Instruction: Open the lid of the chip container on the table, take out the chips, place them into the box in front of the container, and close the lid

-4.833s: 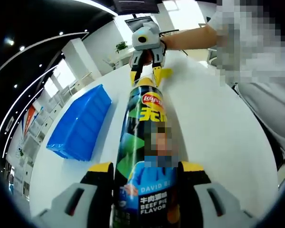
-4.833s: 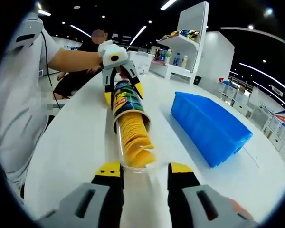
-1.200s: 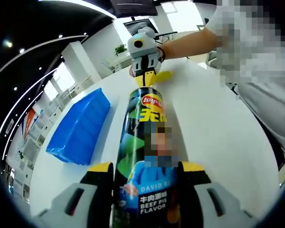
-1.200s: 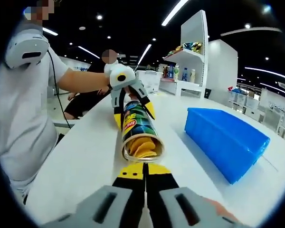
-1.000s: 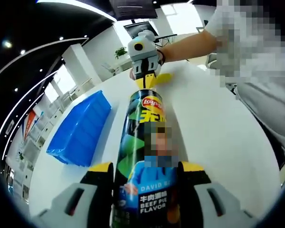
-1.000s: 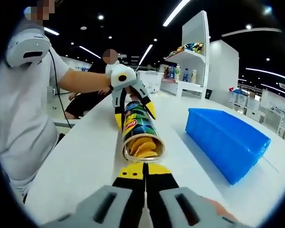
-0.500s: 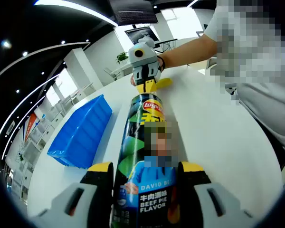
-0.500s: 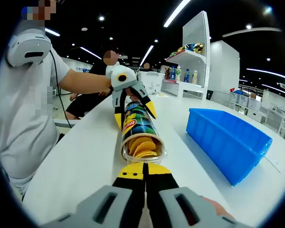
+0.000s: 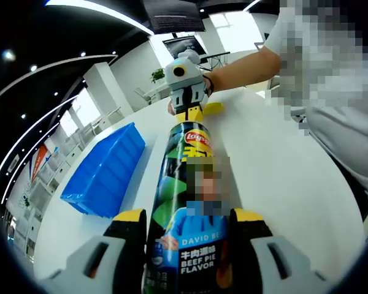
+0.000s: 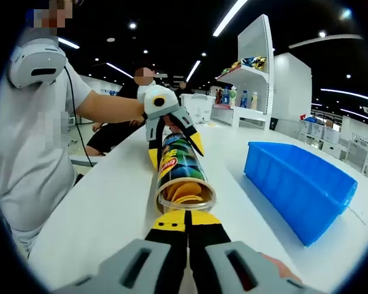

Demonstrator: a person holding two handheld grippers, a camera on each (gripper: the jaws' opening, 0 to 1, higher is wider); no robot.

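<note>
A dark green Lay's chip can (image 9: 187, 184) lies lengthwise between my two grippers above the white table (image 9: 276, 177). My left gripper (image 9: 189, 215) is shut on its base end. In the right gripper view the can's open mouth (image 10: 185, 195) faces me, with yellow chips (image 10: 183, 191) inside. My right gripper (image 10: 185, 215) is shut, its yellow tips right at the rim; I cannot make out anything thin pinched there. That gripper appears as (image 9: 189, 113) beyond the can's far end. The blue box (image 10: 297, 180) sits on the table to the can's side.
The blue box (image 9: 101, 171) lies left of the can in the left gripper view. A person's forearm (image 9: 245, 58) and white shirt (image 10: 30, 153) border the table. White shelves with goods (image 10: 248, 86) stand behind, and another person sits at the back.
4.8 s ago a chip stack in a clear tray stuck out of the can between my open right jaws. Now the chips sit inside and those jaws are shut. Little shifted in the last second.
</note>
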